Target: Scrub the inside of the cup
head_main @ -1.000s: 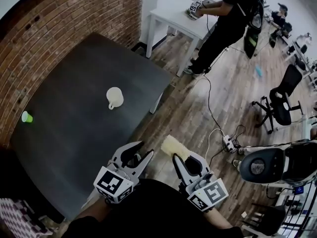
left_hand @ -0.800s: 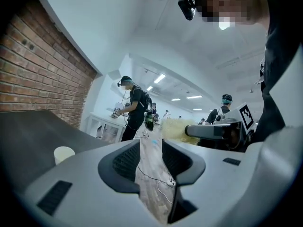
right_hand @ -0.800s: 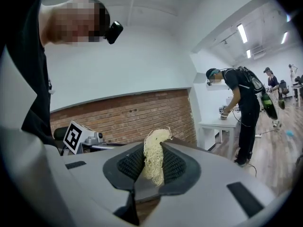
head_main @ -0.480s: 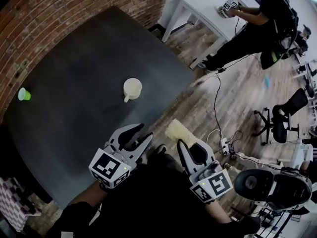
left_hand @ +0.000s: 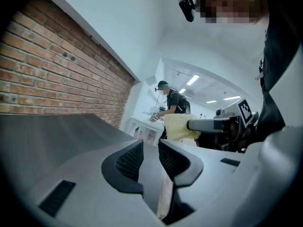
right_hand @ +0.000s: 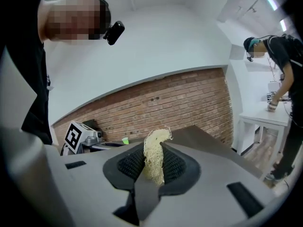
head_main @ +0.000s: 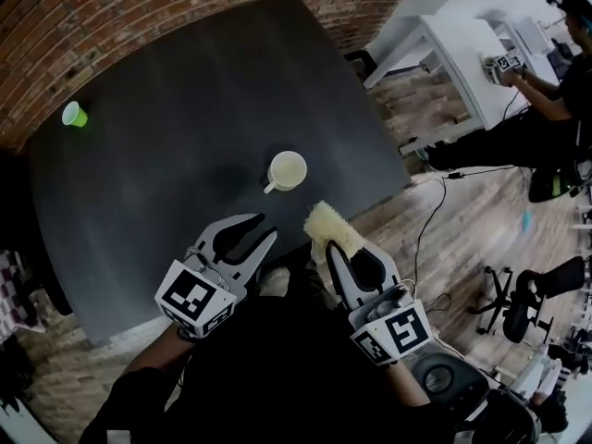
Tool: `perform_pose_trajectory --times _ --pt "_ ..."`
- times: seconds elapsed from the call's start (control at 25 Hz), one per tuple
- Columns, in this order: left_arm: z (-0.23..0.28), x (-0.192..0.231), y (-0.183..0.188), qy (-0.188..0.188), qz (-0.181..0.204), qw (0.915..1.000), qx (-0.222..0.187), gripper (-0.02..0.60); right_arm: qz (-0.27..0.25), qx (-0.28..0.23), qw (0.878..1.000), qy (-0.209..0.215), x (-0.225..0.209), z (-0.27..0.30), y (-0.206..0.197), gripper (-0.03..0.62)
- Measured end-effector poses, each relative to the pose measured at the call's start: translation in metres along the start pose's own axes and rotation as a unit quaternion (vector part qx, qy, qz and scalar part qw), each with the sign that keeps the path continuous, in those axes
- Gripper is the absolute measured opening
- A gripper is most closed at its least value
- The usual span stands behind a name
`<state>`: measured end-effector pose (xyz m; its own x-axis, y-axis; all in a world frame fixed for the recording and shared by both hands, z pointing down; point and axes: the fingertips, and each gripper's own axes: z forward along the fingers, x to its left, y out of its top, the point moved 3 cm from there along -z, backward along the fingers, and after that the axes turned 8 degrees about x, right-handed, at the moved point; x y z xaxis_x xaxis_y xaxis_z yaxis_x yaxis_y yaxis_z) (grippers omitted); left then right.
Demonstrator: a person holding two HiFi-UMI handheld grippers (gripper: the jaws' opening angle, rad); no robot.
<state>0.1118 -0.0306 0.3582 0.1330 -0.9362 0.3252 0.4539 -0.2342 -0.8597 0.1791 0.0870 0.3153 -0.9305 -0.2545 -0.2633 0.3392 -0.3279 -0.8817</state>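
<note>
Even, diffuse indoor light fills the head view. The dark table point(head_main: 166, 183) has a dull sheen, and the pale cup point(head_main: 288, 168) on it casts hardly any shadow. Beyond the table the brick wall point(head_main: 139, 17) bows with fisheye distortion, and the corners go black. In the left gripper view, ceiling strip lights point(left_hand: 191, 80) glare. In the right gripper view, the loofah scrubber point(right_hand: 154, 157) is sharp.

An office-like workroom. A brick wall point(head_main: 185, 7) runs at eleven o'clock; at two o'clock a person point(head_main: 546, 128) works at a white desk point(head_main: 453, 54), and a swivel chair point(head_main: 518, 303) stands on plank flooring point(head_main: 462, 220) at four o'clock
</note>
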Motion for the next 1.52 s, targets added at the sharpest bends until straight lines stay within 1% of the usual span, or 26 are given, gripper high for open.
perform_pose_trajectory --times 0.08,0.16,0.32,0.48,0.6,0.68,0.8,0.92,1.04,1.16,1.36,1.44,1.52 --pt "0.01 0.006 0.003 0.034 -0.009 0.9994 0.003 0.11 -0.008 0.012 1.0 0.028 -0.018 0.014 0.003 0.092" --pt "0.022 0.01 0.008 0.068 -0.015 0.9976 0.006 0.11 -0.019 0.036 0.998 0.055 -0.037 0.03 0.005 0.092" --pt "0.048 0.016 0.012 0.131 0.005 0.9908 0.032 0.11 -0.039 0.097 0.989 0.108 -0.076 0.065 0.003 0.093" --pt "0.073 0.027 0.001 0.18 0.028 0.98 0.081 0.113 -0.06 0.16 0.974 0.146 -0.108 0.097 -0.001 0.092" --pt "0.086 0.043 -0.017 0.205 0.018 0.9715 0.116 0.13 -0.105 0.2 0.958 0.176 -0.121 0.122 -0.008 0.092" --pt "0.094 0.055 -0.029 0.213 0.008 0.9676 0.135 0.135 -0.146 0.228 0.944 0.19 -0.124 0.139 -0.013 0.092" --pt "0.106 0.071 -0.052 0.217 0.009 0.9618 0.167 0.135 -0.208 0.273 0.916 0.206 -0.121 0.16 -0.023 0.092" --pt "0.115 0.086 -0.076 0.205 0.021 0.9586 0.197 0.135 -0.261 0.312 0.889 0.212 -0.11 0.177 -0.035 0.092" --pt "0.12 0.095 -0.095 0.191 0.035 0.9564 0.218 0.135 -0.31 0.351 0.861 0.2 -0.096 0.19 -0.052 0.092" --pt "0.124 0.099 -0.11 0.182 0.041 0.9561 0.226 0.135 -0.341 0.392 0.835 0.182 -0.087 0.203 -0.072 0.092" --pt "0.126 0.1 -0.122 0.174 0.044 0.958 0.224 0.125 -0.381 0.447 0.794 0.157 -0.074 0.227 -0.104 0.092" --pt "0.13 0.101 -0.121 0.177 0.053 0.9561 0.227 0.108 -0.394 0.468 0.776 0.154 -0.074 0.234 -0.112 0.092" --pt "0.131 0.104 -0.121 0.184 0.059 0.9533 0.232 0.088 -0.392 0.49 0.763 0.155 -0.074 0.24 -0.118 0.092"
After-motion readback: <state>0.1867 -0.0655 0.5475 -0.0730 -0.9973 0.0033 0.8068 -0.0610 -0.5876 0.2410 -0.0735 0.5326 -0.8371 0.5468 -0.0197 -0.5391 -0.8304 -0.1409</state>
